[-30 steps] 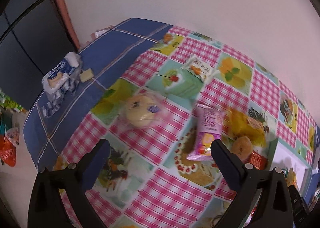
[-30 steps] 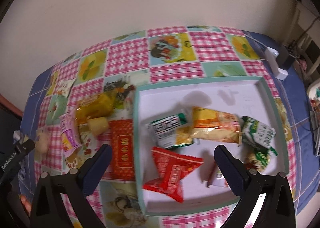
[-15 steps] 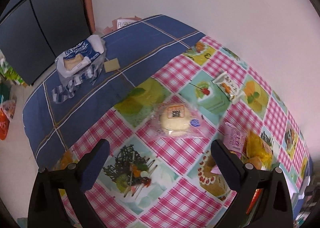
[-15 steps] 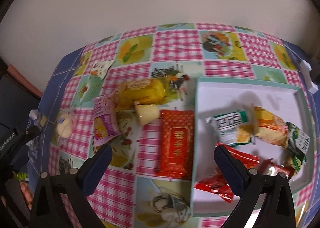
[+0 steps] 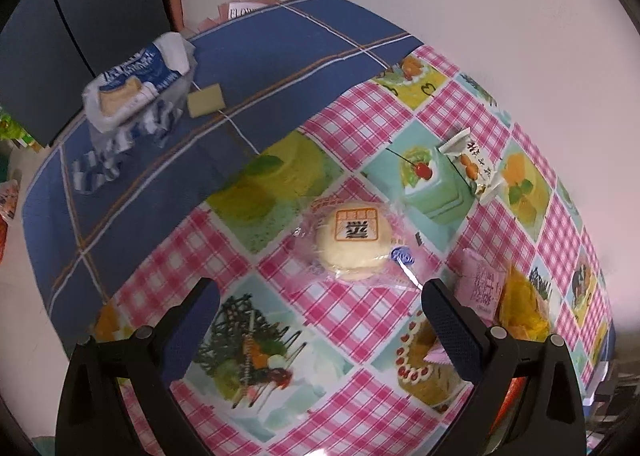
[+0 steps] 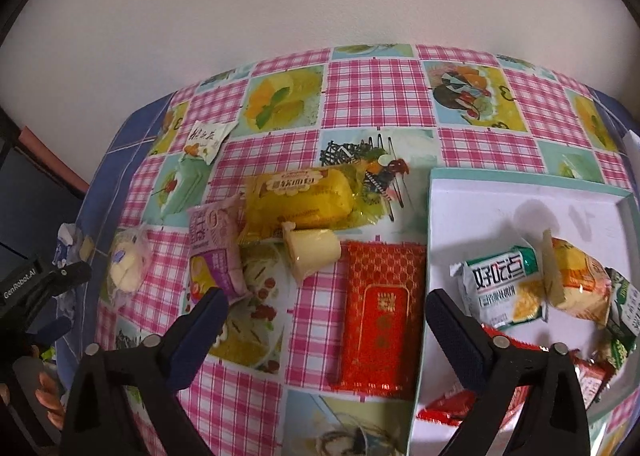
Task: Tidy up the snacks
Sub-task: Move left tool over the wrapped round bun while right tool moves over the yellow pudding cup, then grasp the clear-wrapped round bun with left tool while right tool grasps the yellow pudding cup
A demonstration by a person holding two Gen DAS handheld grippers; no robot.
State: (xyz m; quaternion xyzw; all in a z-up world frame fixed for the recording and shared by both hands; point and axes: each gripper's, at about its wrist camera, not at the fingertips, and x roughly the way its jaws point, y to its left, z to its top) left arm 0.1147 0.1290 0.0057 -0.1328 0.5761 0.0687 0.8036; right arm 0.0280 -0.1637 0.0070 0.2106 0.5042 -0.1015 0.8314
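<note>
My left gripper [image 5: 320, 288] is open, hovering just short of a round pale bun [image 5: 352, 244] in clear wrap on the checked tablecloth. Beyond it lie a white sachet [image 5: 472, 164] and a pink packet [image 5: 484, 284]. My right gripper [image 6: 326, 296] hangs above the cloth, its jaws wide and closing, with nothing pressed between the pads. Below and between them lie a red packet [image 6: 380, 316] and a jelly cup [image 6: 314, 252]. A yellow cake pack [image 6: 300, 196] sits behind. The white tray [image 6: 480, 196] at right holds several snacks.
A tissue pack [image 5: 132, 84] and a small yellow pad [image 5: 206, 100] rest on the blue cloth at the table's left end. A wall runs close behind the table. A dark cabinet [image 5: 80, 16] stands past the left edge. A hand [image 6: 48, 396] shows at lower left.
The left gripper swung left and lower, bringing the bun near and central. The right gripper moved left from over the tray to over the loose snacks beside it.
</note>
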